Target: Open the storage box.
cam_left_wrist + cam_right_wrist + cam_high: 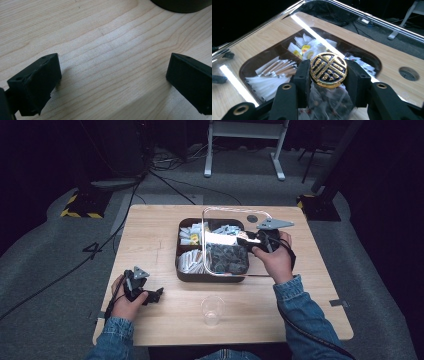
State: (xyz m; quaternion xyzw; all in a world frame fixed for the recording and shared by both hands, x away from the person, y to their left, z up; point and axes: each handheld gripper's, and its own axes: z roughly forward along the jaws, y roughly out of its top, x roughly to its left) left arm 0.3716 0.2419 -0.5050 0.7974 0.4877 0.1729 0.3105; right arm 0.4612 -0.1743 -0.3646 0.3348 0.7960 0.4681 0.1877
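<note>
A clear lid [227, 212] with a thin bright rim hangs tilted over the dark compartment box [181, 272] in the middle of the table. My right gripper [248, 240] is shut on the lid's round gold-and-black knob [328, 70], with a black pad pressed to each side of it [328, 75]. Through the clear lid [362, 15] I see the box [249, 65] holding white paper sticks, sachets and dark wrapped packets. My left gripper [154, 296] rests low at the table's front left. Its jaws [113, 80] stand wide open over bare wood.
A clear plastic cup [212, 310] stands near the front edge, between the two forearms. The box's dark corner [180, 6] lies just beyond my left gripper. A round cable hole [409, 73] sits in the tabletop at the back right. Cables and stand feet lie on the floor behind.
</note>
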